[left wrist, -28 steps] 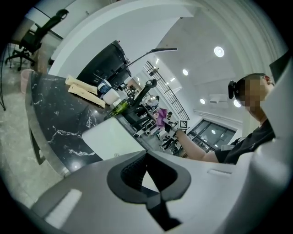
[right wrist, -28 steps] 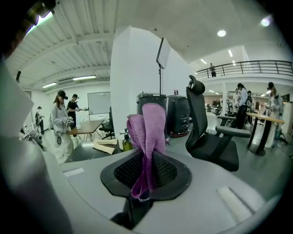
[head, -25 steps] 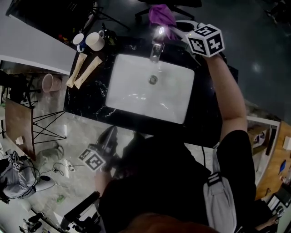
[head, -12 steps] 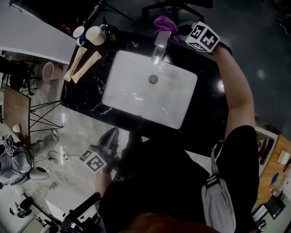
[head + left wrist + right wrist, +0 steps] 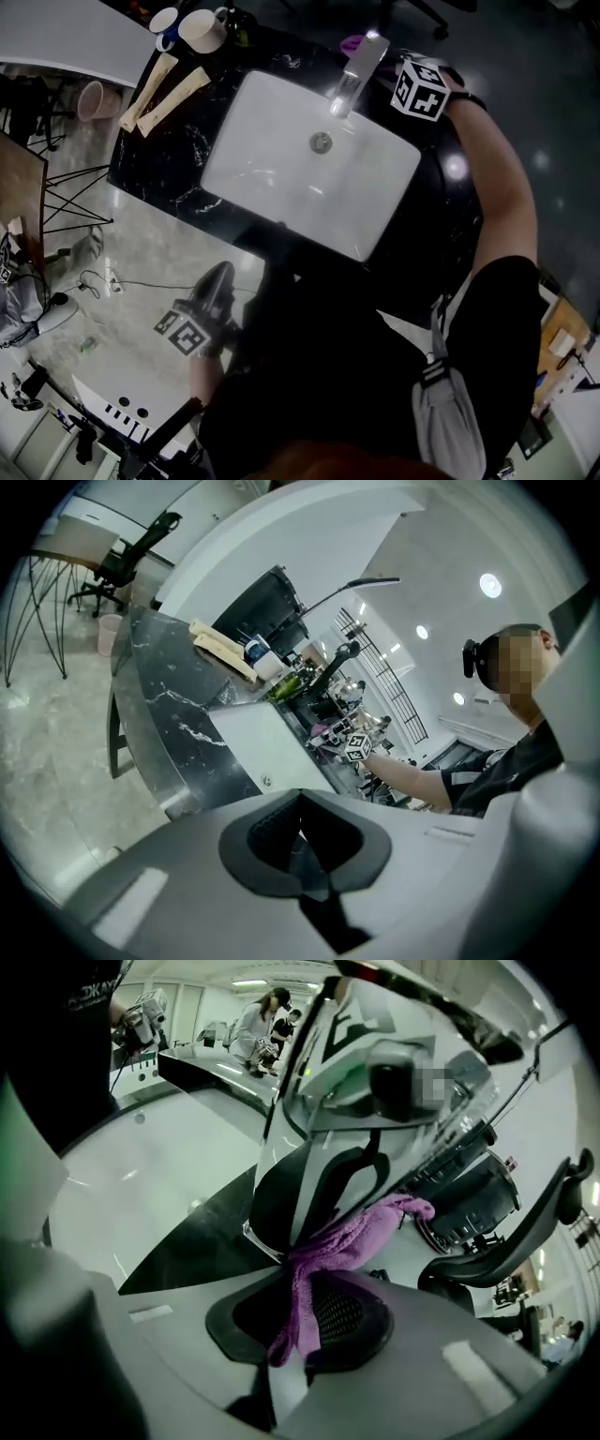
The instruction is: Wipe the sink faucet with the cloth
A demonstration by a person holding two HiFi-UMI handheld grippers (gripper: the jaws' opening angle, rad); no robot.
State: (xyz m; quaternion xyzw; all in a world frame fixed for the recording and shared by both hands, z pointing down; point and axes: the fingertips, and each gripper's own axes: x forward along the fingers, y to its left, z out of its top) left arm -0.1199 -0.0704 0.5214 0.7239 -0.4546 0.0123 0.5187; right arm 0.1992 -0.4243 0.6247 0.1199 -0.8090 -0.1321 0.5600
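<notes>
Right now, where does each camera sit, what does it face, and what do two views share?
Head view: on the person's head, facing down at the sink; forearms show.
Left gripper view: on the left hand-held gripper, facing the counter; right forearm shows.
Right gripper view: on the right hand-held gripper, facing the faucet and purple cloth; shirt shows.
Shared: the sink.

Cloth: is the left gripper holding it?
No, the purple cloth is pinched in the right gripper, while the left gripper has nothing between its jaws.
</notes>
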